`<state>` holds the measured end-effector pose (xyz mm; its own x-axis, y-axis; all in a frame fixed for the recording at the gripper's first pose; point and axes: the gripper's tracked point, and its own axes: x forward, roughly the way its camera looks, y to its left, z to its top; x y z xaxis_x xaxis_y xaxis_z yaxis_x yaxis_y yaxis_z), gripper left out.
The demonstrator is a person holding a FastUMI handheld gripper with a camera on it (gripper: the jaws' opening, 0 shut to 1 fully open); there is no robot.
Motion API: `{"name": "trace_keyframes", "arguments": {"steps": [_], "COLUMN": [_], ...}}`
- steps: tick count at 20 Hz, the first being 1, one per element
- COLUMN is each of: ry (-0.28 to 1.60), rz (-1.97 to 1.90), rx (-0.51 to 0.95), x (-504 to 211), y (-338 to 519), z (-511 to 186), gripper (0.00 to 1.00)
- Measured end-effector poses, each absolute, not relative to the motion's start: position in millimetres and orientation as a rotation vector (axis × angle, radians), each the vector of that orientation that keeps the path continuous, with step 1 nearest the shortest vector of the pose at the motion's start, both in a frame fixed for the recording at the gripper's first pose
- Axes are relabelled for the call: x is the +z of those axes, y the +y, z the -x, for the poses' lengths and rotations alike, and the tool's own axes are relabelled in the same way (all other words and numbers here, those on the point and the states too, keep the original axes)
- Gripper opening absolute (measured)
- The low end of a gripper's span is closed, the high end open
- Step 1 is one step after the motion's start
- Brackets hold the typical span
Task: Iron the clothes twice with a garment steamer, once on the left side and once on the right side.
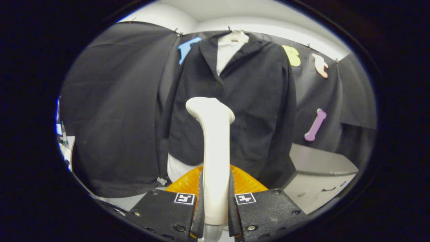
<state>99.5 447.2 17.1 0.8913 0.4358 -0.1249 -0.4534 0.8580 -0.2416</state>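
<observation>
Gripper [215, 205] clamped on garment steamer [213, 148], both fingers [201, 201] pressing the upright handle from left and right. Steamer standing vertical between the fingers, rounded head at top tilted a bit left, pale cream body. Head reaching up in front of the lower chest of the dark jacket [235, 101], contact with fabric unclear. Jacket hanging on a hanger [237, 36] far ahead, front facing the camera, lapels open over a white shirt [225, 53]; white hem [178, 169] peeking out below jacket on the left. Orange ribbed piece [247, 181] just beyond the fingers, behind the steamer handle. Grey box-like cabinet [319, 174] to the right, lower than jacket, near the booth wall. Dark cloth [114, 111] hanging left of jacket.
</observation>
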Motion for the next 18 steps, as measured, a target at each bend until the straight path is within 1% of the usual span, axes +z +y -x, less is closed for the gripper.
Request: {"name": "trace_keyframes", "arguments": {"steps": [3, 6, 18], "ry": [-0.092, -0.212, -0.516], "rz": [0.245, 0.236, 0.185], "rx": [0.499, 0.521, 0.528], "x": [77, 122, 247], "y": [482, 508, 572], "z": [-110, -118, -163], "gripper": [0.30, 0.30, 0.30]}}
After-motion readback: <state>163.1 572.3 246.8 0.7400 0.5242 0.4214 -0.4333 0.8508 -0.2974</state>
